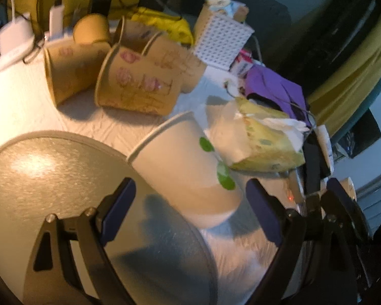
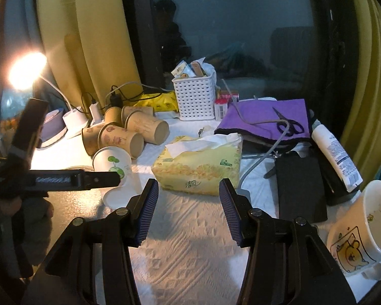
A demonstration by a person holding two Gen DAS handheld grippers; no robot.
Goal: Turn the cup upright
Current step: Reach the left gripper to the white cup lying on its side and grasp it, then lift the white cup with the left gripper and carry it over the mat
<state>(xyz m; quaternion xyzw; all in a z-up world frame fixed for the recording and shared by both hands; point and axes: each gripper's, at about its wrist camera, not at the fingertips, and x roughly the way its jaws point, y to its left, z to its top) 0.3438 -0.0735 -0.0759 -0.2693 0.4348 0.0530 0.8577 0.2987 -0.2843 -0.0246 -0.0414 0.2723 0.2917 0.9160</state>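
A white paper cup with green leaf marks [image 1: 188, 167] stands upright and tilted on the table, its rim up, next to a round grey mat [image 1: 63, 178]. My left gripper [image 1: 190, 211] is open, its blue pads on either side of the cup's base without touching. In the right wrist view the cup [image 2: 113, 164] sits left of a tissue pack, with the left gripper's finger [image 2: 89, 179] in front of it. My right gripper [image 2: 188, 203] is open and empty over the white cloth, near the tissue pack.
Several brown paper cups [image 1: 137, 84] lie on their sides behind the white cup. A yellow tissue pack [image 2: 198, 167], white basket [image 2: 195, 99], purple cloth with scissors [image 2: 266, 119], black wallet [image 2: 299, 185], lotion tube [image 2: 335, 157], cartoon mug [image 2: 363, 228] and lamp [image 2: 25, 71] crowd the table.
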